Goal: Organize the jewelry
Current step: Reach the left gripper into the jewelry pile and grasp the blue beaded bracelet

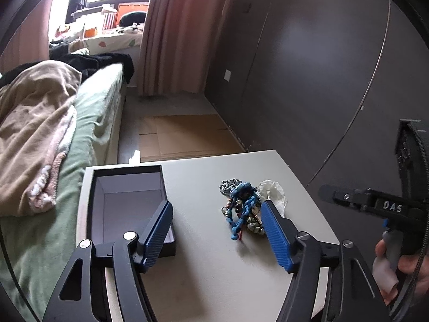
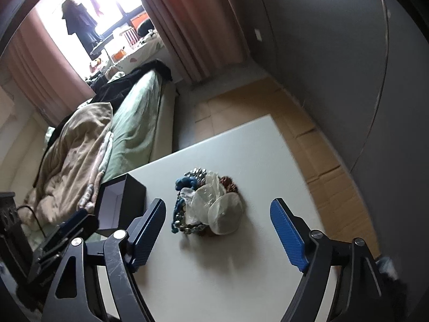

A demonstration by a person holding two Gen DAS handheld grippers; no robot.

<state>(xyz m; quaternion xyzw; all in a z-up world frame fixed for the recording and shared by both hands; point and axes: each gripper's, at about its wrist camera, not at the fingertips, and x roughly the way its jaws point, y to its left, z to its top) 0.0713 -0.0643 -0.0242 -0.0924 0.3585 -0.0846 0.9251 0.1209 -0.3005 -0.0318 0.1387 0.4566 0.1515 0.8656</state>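
A tangled pile of jewelry (image 1: pixel 242 209) lies on the white table (image 1: pixel 203 263): blue braided cords, metallic beads and a clear plastic bag (image 1: pixel 272 193). An open, empty black box (image 1: pixel 126 201) stands at the table's left. My left gripper (image 1: pixel 217 209) is open above the table, its right finger beside the pile and its left finger over the box's rim. In the right wrist view the pile (image 2: pixel 206 206) lies ahead between the fingers of my open, empty right gripper (image 2: pixel 218 209), with the box (image 2: pixel 120 201) to the left. The right gripper's body (image 1: pixel 388 206) shows at the left view's right edge.
A bed (image 1: pixel 88 123) with a beige blanket (image 1: pixel 34 134) runs along the table's left side. A dark wardrobe wall (image 1: pixel 308 67) stands on the right. Flattened cardboard (image 1: pixel 185 136) lies on the floor beyond the table. Pink curtains (image 1: pixel 182 26) hang at the back.
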